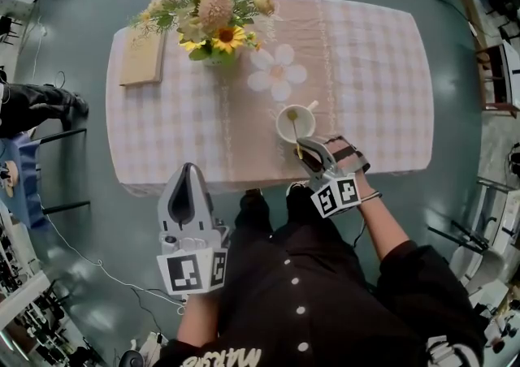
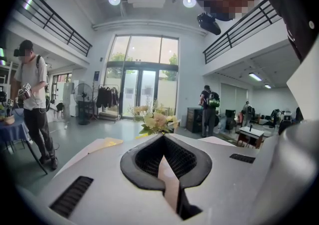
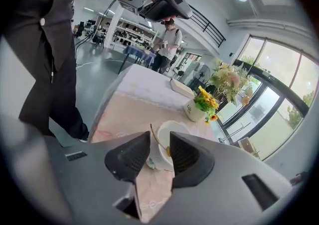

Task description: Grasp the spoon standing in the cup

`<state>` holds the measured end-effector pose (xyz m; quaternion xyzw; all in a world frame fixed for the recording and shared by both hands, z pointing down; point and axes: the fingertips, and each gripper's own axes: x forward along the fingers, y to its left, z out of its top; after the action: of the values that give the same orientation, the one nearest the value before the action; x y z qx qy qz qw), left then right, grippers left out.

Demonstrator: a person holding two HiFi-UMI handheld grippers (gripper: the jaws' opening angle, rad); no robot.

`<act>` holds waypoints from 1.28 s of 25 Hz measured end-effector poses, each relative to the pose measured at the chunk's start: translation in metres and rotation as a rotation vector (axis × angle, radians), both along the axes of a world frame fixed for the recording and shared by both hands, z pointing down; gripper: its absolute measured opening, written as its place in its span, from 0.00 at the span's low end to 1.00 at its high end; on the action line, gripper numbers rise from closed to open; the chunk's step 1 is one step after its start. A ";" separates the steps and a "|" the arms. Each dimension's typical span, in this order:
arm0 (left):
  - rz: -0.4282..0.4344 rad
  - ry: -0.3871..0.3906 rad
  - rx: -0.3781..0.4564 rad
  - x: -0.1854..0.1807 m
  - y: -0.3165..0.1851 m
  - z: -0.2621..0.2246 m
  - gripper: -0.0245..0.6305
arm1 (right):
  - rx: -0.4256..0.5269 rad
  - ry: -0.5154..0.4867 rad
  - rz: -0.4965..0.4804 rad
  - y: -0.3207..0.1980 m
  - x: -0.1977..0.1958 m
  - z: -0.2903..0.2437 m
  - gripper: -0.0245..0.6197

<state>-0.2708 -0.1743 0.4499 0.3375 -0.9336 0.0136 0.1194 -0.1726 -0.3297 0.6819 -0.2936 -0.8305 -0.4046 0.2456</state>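
Note:
A white cup stands on the pink checked tablecloth near the table's front edge, with a thin spoon leaning in it. My right gripper is at the cup's near side. In the right gripper view its jaws stand a little apart, and the spoon handle rises between the tips in front of the cup. The pads do not visibly press on it. My left gripper hangs off the table's front edge. In its own view it is shut and holds nothing.
A vase of flowers stands at the back left of the table, a flower-shaped mat just behind the cup, and a tan book at the far left. A person's legs show left of the table.

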 end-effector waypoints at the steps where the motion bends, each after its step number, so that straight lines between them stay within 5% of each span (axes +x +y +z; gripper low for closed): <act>1: 0.000 -0.001 -0.001 0.000 0.000 0.000 0.06 | 0.011 -0.005 -0.001 -0.001 -0.001 0.002 0.19; 6: 0.004 0.007 -0.004 0.000 -0.001 0.002 0.06 | 0.048 -0.024 -0.013 -0.002 -0.003 0.005 0.10; 22: 0.009 -0.008 0.004 -0.002 0.001 -0.002 0.06 | 0.053 -0.060 -0.003 0.001 -0.010 -0.009 0.05; 32: 0.026 -0.052 0.041 -0.010 -0.005 -0.025 0.06 | -0.216 -0.019 0.223 -0.013 -0.017 -0.055 0.05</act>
<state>-0.2807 -0.1798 0.4251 0.3514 -0.9321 0.0047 0.0879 -0.1900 -0.3427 0.6264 -0.2203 -0.8990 -0.2858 0.2482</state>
